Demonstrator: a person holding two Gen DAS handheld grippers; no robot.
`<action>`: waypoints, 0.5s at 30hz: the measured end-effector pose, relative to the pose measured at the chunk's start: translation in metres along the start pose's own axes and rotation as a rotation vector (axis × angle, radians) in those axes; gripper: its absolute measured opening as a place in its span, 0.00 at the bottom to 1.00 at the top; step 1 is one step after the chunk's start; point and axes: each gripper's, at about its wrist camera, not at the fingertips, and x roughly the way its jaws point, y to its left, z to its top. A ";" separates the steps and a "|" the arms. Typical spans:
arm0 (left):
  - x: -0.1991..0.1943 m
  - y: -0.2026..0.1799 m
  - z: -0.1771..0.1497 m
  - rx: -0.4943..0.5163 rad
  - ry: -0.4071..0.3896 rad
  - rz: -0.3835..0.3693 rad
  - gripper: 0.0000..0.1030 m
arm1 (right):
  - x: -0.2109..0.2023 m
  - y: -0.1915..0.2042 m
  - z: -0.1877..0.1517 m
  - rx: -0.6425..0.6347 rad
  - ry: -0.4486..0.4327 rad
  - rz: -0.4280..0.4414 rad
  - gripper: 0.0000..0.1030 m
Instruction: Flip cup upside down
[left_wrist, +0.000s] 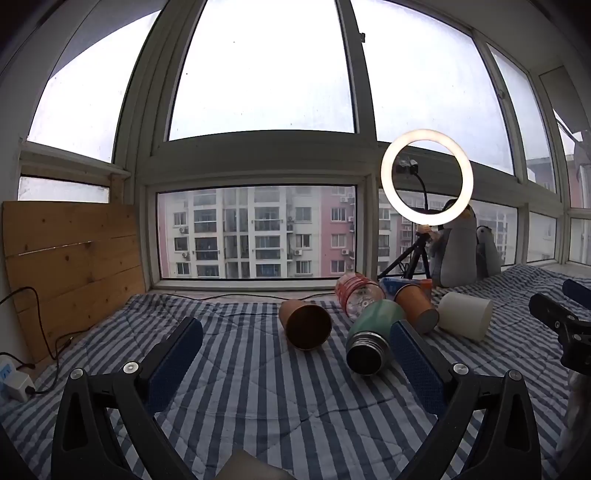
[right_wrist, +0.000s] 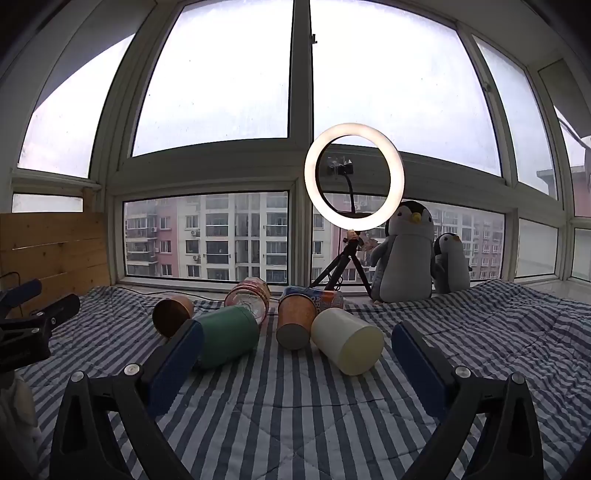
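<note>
Several containers lie on their sides on a striped blanket. A copper cup lies with its mouth toward me; it also shows in the right wrist view. A green flask, an orange paper cup, a white cup and a clear plastic bottle lie beside it. My left gripper is open, short of the copper cup and flask. My right gripper is open, short of the paper and white cups. Both are empty.
A lit ring light on a tripod and two plush penguins stand by the window. A wooden board leans at the left, with a power strip and cable. The other gripper shows at each view's edge.
</note>
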 end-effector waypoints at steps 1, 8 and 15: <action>0.000 0.000 0.000 0.000 0.001 0.001 1.00 | 0.000 0.000 0.000 0.006 -0.002 0.003 0.98; 0.001 0.001 -0.002 -0.013 0.019 -0.003 1.00 | 0.001 -0.001 -0.001 0.005 0.001 0.001 0.98; 0.009 0.001 0.000 -0.026 0.033 0.000 1.00 | 0.001 -0.001 -0.001 0.002 0.001 0.001 0.98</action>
